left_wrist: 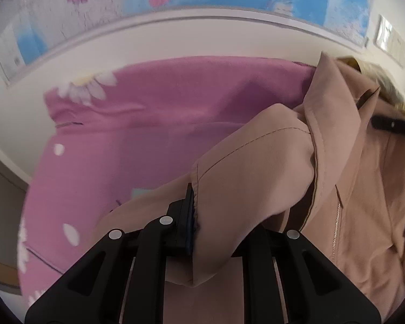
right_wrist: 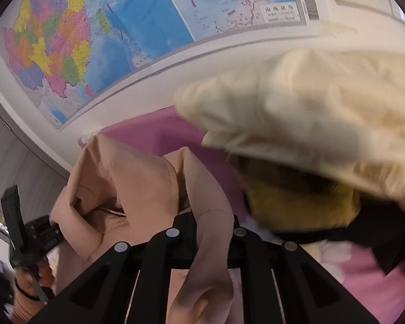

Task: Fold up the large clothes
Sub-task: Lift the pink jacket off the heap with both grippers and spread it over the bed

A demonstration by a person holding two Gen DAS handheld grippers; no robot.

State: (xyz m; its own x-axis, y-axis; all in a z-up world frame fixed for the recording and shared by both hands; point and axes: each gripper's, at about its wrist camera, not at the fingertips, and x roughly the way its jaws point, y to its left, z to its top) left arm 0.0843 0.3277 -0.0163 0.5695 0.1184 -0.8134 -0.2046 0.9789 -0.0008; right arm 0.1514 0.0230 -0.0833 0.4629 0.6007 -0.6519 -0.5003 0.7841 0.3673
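My left gripper (left_wrist: pixel 194 210) had its jaws pinched on a cuff-like hem of the tan zip jacket (left_wrist: pixel 351 189); my right gripper (right_wrist: pixel 210 232) clamped another fold of it. The jacket hung between them above the pink flowered bedspread (left_wrist: pixel 148 113). I judged I should pull both ends taut and level before lowering, clear of the cream garment (right_wrist: pixel 310 102).
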